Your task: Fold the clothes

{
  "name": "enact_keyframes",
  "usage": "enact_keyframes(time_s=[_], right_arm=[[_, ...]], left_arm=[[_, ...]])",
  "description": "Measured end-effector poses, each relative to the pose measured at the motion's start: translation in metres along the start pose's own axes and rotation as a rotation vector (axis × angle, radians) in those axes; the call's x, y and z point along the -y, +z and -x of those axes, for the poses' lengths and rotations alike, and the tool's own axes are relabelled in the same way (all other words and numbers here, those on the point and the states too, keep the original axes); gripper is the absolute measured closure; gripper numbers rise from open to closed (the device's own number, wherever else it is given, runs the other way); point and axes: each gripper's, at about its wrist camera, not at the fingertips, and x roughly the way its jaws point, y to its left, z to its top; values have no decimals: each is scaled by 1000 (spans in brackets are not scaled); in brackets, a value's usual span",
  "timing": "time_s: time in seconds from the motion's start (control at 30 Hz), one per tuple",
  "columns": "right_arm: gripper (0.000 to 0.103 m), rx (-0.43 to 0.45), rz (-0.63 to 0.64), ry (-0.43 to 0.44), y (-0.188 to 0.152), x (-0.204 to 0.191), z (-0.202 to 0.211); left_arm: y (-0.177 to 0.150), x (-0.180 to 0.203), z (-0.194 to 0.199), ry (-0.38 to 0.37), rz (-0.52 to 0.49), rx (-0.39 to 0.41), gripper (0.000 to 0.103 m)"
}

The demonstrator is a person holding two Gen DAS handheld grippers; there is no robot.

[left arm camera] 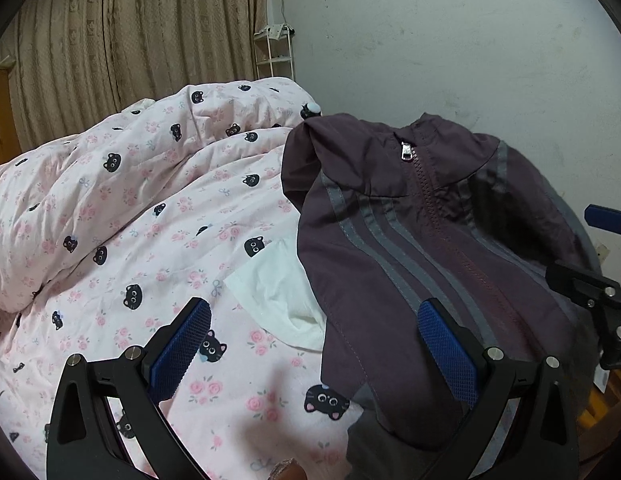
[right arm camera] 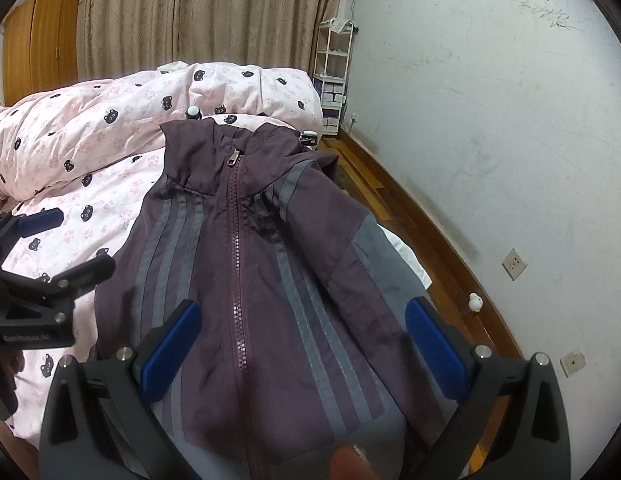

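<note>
Though zipped shut, purple jacket (right arm camera: 246, 248) with grey stripes, flat on quilt (left arm camera: 122, 216).

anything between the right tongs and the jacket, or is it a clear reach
Nothing visible blocks it. The right tongs hang open directly over the jacket, which lies zipped, front up, on the quilt. The left tongs are off to its side.

We count one jacket (right arm camera: 250, 264), zipped, with three grey stripes on each side of the zipper. There are two claws: the left claw (left arm camera: 314, 356) and the right claw (right arm camera: 302, 356), each with two blue pads. One quilt (left arm camera: 122, 200) covers the bed, one white cloth (left arm camera: 278, 300) lies on it, and one curtain (right arm camera: 198, 12) hangs behind.
</note>
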Motion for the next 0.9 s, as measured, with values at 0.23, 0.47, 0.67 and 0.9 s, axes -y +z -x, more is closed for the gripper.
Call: enact_keyframes(time_s=[0.23,0.47,0.67,0.9], right_arm=[[0,-11,19,-7,0,-2,-12],[0,-21,45,-42,-1,-2,-24],[0,-18,69,-51,1,-3,-30],[0,-24,70,-49,2,0,-37]], left_arm=[[-1,12,-14,10,-32,-12,0],[-2,13,-25,-16,7,-32,1],[-5,20,-34,-37,1,-66,25],[-5,25,-36,-77,7,-84,74]])
